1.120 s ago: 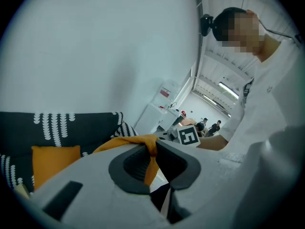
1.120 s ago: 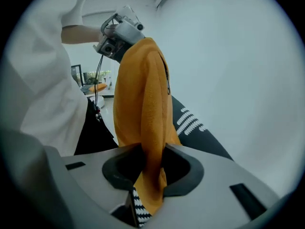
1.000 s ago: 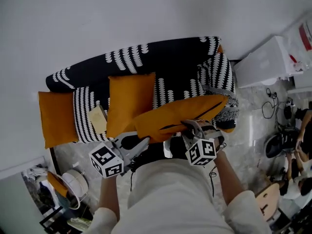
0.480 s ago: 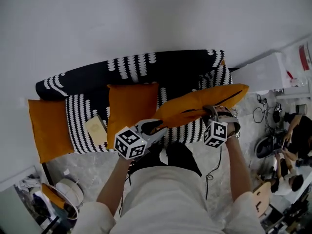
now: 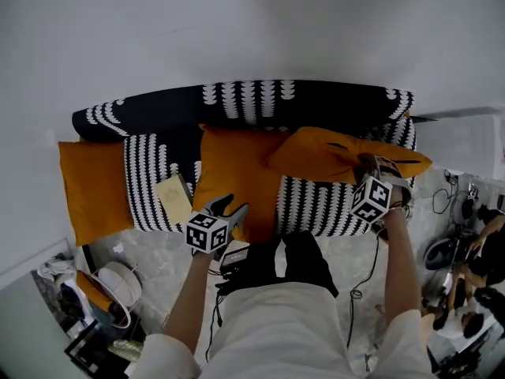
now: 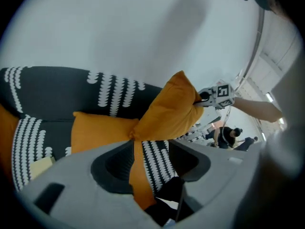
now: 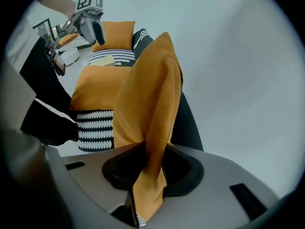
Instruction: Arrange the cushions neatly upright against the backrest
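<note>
My right gripper (image 5: 370, 164) pinches 1 orange cushion (image 5: 323, 152) above the sofa's (image 5: 260, 101) right end. My left gripper (image 5: 231, 208), jaws just opening and empty, hovers at the middle cushion's (image 5: 237, 168) front edge.

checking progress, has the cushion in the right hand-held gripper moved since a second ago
Yes, the held cushion has shifted toward the right end of the sofa, nearer its backrest.

Three cushions (image 5: 91, 188) (image 5: 237, 176) (image 5: 339, 155) (all orange), one sofa (image 5: 260, 101), one yellow booklet (image 5: 173, 198), two claws (image 5: 233, 207) (image 5: 371, 164)
</note>
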A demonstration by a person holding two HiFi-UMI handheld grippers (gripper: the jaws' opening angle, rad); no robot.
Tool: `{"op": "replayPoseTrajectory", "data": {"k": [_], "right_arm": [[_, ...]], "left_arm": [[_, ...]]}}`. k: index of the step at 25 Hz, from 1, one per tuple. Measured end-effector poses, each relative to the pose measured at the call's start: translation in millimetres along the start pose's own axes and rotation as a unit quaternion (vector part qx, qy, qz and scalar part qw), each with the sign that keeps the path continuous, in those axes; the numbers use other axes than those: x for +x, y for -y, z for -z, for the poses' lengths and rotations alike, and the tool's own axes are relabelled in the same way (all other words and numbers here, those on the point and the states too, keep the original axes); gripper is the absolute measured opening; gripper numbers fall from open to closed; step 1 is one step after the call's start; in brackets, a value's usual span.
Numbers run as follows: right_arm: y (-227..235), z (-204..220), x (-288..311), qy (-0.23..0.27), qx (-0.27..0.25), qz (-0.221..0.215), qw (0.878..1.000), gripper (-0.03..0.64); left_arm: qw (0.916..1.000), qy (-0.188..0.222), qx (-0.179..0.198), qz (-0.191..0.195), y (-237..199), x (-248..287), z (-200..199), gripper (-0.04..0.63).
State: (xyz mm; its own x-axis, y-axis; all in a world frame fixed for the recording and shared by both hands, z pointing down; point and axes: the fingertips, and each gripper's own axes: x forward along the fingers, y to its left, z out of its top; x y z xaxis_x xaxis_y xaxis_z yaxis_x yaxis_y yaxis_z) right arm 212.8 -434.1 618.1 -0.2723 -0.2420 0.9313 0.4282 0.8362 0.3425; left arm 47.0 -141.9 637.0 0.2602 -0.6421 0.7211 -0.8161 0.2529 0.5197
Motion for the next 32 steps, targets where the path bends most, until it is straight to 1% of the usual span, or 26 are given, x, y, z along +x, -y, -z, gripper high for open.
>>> {"op": "replayPoseTrajectory", "data": {"k": [3, 6, 10, 13, 14, 17, 18, 19, 21, 23, 24, 26, 27, 29, 30, 31, 32], "right_arm": [[21, -5, 15, 0.006, -0.017, -0.002, 1.0, 0.103], [40, 2, 21, 0.011, -0.03, 0.005, 0.999, 0.103], [50, -7, 35, 0.013, -0.033, 0.013, 0.999, 0.104], [55, -11, 40, 0.012, -0.03, 0.02, 0.999, 0.104], [56, -10, 41, 0.011, -0.027, 0.021, 0.999, 0.104], [58, -10, 44, 0.009, -0.02, 0.02, 1.0, 0.106], [58, -10, 44, 0.009, -0.021, 0.019, 1.0, 0.107], [59, -10, 44, 0.008, -0.025, 0.017, 1.0, 0.109], [60, -9, 44, 0.005, -0.032, 0.015, 0.999, 0.109], [59, -7, 44, 0.004, -0.037, 0.015, 0.999, 0.11], [58, -7, 45, 0.003, -0.04, 0.016, 0.999, 0.11], [58, -5, 45, 0.001, -0.043, 0.017, 0.999, 0.11], [58, -5, 44, 0.0, -0.042, 0.017, 0.999, 0.11], [56, -6, 43, -0.002, -0.042, 0.016, 0.999, 0.11], [54, -6, 43, -0.005, -0.045, 0.015, 0.999, 0.11], [52, -7, 42, -0.007, -0.048, 0.014, 0.999, 0.11], [50, -7, 41, -0.009, -0.051, 0.012, 0.999, 0.109]], "left_arm": [[0.9979, -0.017, -0.03, -0.055, -51, 15, 15, 0.225], [0.9932, -0.026, -0.073, -0.087, -87, 31, 30, 0.233], [0.9841, -0.062, -0.098, -0.134, -158, 48, 67, 0.261], [0.9773, -0.084, -0.123, -0.151, -195, 55, 97, 0.299], [0.9757, -0.089, -0.125, -0.156, -205, 57, 106, 0.31], [0.9727, -0.098, -0.116, -0.175, -235, 62, 126, 0.369], [0.9726, -0.095, -0.118, -0.176, -242, 64, 129, 0.39], [0.9731, -0.088, -0.127, -0.172, -248, 68, 132, 0.398], [0.9754, -0.069, -0.151, -0.144, -252, 80, 138, 0.422], [0.976, -0.052, -0.178, -0.114, -251, 91, 144, 0.417], [0.9747, -0.049, -0.19, -0.108, -249, 93, 147, 0.404], [0.9722, -0.051, -0.197, -0.116, -245, 93, 150, 0.324], [0.9725, -0.052, -0.191, -0.122, -242, 92, 148, 0.27], [0.9744, -0.055, -0.17, -0.137, -234, 87, 144, 0.121], [0.9752, -0.058, -0.157, -0.144, -230, 82, 143, 0.067], [0.9759, -0.062, -0.146, -0.15, -224, 77, 141, 0.032], [0.9763, -0.062, -0.138, -0.154, -218, 70, 138, 0.018]]}}
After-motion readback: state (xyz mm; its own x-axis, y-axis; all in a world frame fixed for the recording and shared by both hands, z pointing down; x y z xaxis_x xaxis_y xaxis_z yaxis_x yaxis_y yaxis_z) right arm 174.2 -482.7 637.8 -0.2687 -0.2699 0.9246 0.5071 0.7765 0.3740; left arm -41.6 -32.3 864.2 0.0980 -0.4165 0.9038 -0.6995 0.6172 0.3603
